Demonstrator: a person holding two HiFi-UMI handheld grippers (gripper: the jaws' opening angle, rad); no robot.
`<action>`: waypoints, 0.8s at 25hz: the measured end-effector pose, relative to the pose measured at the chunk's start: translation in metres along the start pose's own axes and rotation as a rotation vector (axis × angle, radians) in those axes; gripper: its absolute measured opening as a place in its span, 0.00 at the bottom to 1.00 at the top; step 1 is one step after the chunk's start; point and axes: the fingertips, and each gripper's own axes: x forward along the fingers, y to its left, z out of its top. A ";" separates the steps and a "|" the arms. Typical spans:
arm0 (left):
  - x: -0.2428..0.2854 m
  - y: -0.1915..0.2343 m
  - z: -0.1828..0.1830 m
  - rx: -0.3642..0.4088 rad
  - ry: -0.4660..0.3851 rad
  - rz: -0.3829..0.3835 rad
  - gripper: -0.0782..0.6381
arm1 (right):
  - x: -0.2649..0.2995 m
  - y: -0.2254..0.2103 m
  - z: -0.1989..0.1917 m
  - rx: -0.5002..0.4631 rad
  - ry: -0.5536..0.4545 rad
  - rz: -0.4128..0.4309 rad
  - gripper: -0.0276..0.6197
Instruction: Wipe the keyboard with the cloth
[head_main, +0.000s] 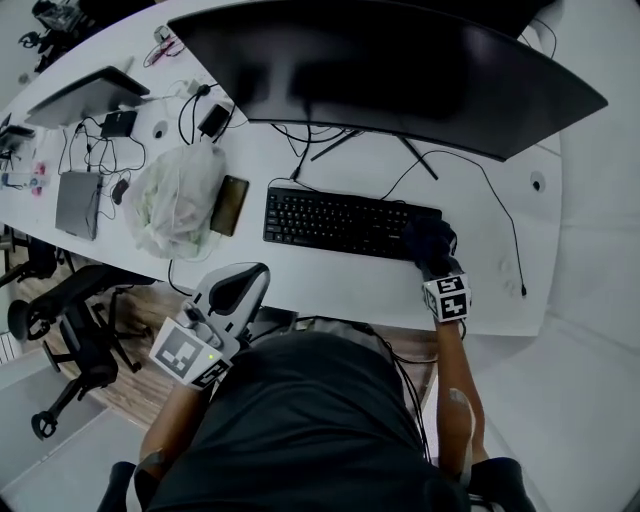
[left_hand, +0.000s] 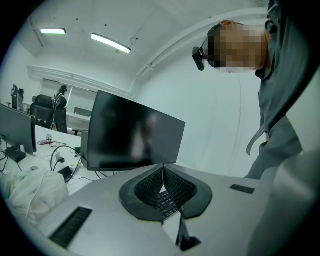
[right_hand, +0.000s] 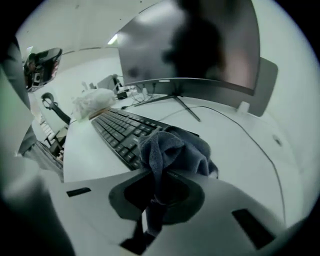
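A bunched, nappy dark cloth (right_hand: 175, 150) is pinched in the right tool (right_hand: 156, 186) at the right end of the flat black keyboard (right_hand: 120, 131). The left tool (left_hand: 163, 182), its ribbed jaws pressed together on nothing, is held beyond the white tabletop's (head_main: 350, 285) near edge.

The keyboard (head_main: 350, 222) lies on the tabletop (head_main: 330, 285) straight before you, with the monitor (head_main: 390, 70) behind it. Just left of the keyboard lies a phone (head_main: 229, 205), and left of that a bag (head_main: 175, 195). The cloth (head_main: 430, 238) rests on the keyboard's right end, pinched in your right hand-held gripper (head_main: 432, 258). Your left hand-held gripper (head_main: 238, 288) hangs off the tabletop's near edge.
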 end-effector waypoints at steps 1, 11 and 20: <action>-0.002 0.002 -0.001 -0.008 -0.004 0.006 0.12 | -0.009 -0.020 -0.011 0.009 0.034 -0.067 0.08; 0.007 -0.011 -0.004 0.014 0.010 -0.041 0.12 | 0.055 0.078 0.099 -0.242 -0.082 0.102 0.08; -0.017 0.009 -0.002 -0.007 -0.006 0.027 0.12 | -0.005 -0.071 0.011 0.082 0.038 -0.216 0.08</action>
